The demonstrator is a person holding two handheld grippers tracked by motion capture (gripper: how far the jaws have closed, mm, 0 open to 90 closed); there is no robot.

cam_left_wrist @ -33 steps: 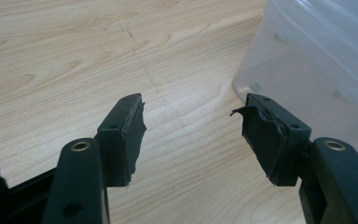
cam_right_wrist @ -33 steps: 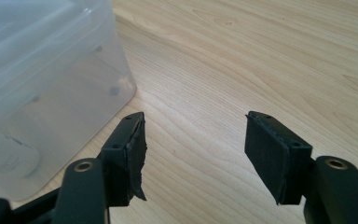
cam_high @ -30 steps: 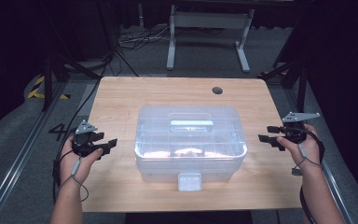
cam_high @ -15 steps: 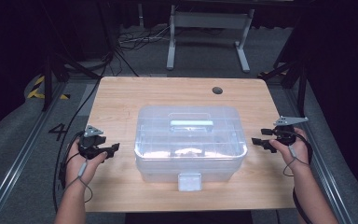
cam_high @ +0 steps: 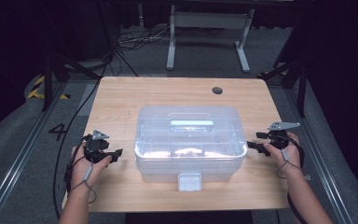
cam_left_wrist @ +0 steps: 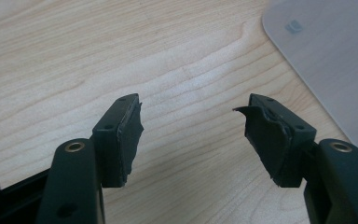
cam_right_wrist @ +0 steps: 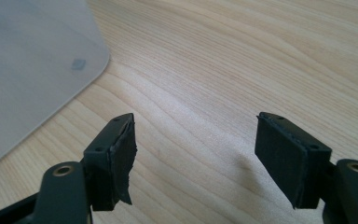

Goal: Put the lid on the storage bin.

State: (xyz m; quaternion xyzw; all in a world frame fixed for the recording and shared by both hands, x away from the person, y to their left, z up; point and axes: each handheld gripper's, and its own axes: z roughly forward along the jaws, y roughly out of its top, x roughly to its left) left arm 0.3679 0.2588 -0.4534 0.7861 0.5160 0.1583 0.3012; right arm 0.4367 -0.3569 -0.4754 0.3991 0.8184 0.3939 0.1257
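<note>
A clear plastic storage box (cam_high: 189, 140) with a closed lid, a top handle and a front latch (cam_high: 189, 181) stands in the middle of the wooden table (cam_high: 121, 100). My left gripper (cam_high: 115, 153) is open just left of the box, its jaws pointing at the box's side. In the left gripper view it (cam_left_wrist: 193, 123) hovers over bare wood with the box corner (cam_left_wrist: 335, 60) at the upper right. My right gripper (cam_high: 254, 142) is open just right of the box. In the right gripper view it (cam_right_wrist: 196, 147) holds nothing, with the box corner (cam_right_wrist: 32, 65) at the upper left.
A round cable hole (cam_high: 217, 90) sits near the table's far edge. A metal stand (cam_high: 207, 28) and cables (cam_high: 130, 44) are on the floor beyond the table. Rails (cam_high: 16, 163) run along both sides of the table.
Both grippers have moved inward toward the box's sides and slightly nearer the table's front edge. The box has not moved.
</note>
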